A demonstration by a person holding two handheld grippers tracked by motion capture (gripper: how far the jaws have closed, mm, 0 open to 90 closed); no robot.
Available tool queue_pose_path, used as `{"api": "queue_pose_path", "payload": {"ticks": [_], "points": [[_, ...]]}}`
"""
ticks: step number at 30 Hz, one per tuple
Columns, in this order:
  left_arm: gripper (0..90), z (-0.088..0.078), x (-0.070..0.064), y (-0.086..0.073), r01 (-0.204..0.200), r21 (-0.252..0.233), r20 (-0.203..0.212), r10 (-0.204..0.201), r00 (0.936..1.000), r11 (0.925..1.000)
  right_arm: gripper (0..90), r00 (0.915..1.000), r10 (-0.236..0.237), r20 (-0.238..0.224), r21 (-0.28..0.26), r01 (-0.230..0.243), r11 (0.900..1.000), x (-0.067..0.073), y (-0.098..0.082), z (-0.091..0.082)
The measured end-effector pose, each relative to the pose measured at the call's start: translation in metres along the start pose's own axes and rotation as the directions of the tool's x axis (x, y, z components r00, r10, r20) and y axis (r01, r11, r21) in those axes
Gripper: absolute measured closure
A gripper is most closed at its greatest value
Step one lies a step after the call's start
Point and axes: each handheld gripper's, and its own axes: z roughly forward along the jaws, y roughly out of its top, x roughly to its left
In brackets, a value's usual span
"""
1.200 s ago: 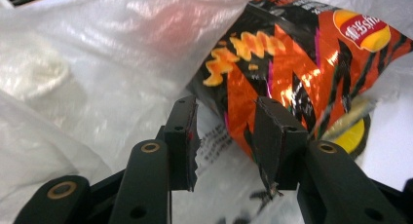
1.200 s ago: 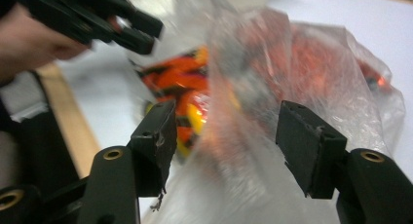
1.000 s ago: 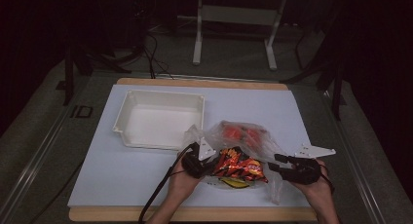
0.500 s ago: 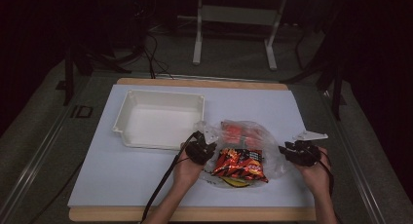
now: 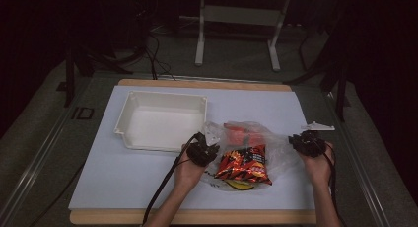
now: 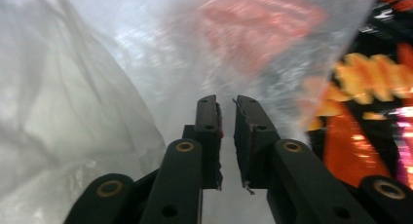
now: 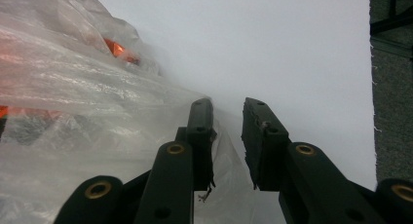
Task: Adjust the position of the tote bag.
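White sheeting (image 5: 123,177) covers the table in a dark room, with an empty white tray (image 5: 160,119) toward its far left. Beside the tray lies a clear plastic bag (image 5: 246,138) holding an orange snack packet (image 5: 244,163). The left gripper (image 5: 204,147) pinches the bag's film between nearly closed jaws, while the right gripper (image 5: 303,140) sits slightly parted at the bag's other edge.

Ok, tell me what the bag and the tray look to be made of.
Bag: thin clear plastic film, likely polythene; crinkled, glossy, the snack packet shows through it. Tray: white, matte, rigid with a rolled rim; probably moulded plastic, though foam or pulp can't be ruled out.
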Motion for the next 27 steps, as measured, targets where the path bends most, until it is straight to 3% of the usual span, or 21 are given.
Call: {"api": "queue_pose_path", "payload": {"ticks": [5,8,11,13,18,22,25,27], "points": [[64.2,-0.001,-0.007,0.009,-0.05,-0.017,0.052,0.051,0.9974,0.9986,73.4,0.9985,0.015,-0.052,-0.013,-0.015,1.0,0.001,0.0,0.0],[59.1,0.004,-0.013,0.013,-0.081,-0.018,0.056,0.082,0.9951,0.9966,70.2,0.9952,0.009,-0.097,-0.026,-0.011,1.0,0.003,0.001,-0.004],[63.0,0.012,-0.016,0.016,-0.092,0.003,0.034,0.092,0.9952,0.9958,65.0,0.9889,-0.005,-0.149,-0.039,-0.001,0.999,0.005,0.002,-0.01],[71.9,0.016,-0.016,0.019,-0.091,0.025,0.006,0.091,0.9958,0.9955,60.7,0.9849,-0.013,-0.172,-0.044,0.005,0.999,0.006,0.003,-0.015],[85.8,0.021,-0.01,0.025,-0.032,0.033,-0.036,0.033,0.9988,0.999,54.7,0.9656,-0.028,-0.258,-0.088,0.005,0.996,0.006,0.006,-0.034],[87.6,0.023,-0.009,0.025,-0.009,0.037,-0.045,0.01,0.9989,0.9993,52.1,0.9484,-0.055,-0.312,-0.142,0.011,0.99,0.009,0.007,-0.051],[84.9,0.021,-0.01,0.024,-0.005,0.024,-0.037,0.006,0.9993,0.9997,51.9,0.9445,-0.067,-0.321,-0.162,0.015,0.987,0.011,0.007,-0.06],[80.7,0.012,-0.013,0.024,-0.01,-0.016,-0.003,0.01,0.9999,0.9998,54.7,0.9337,-0.088,-0.347,-0.199,0.018,0.98,0.016,0.007,-0.073]]}}
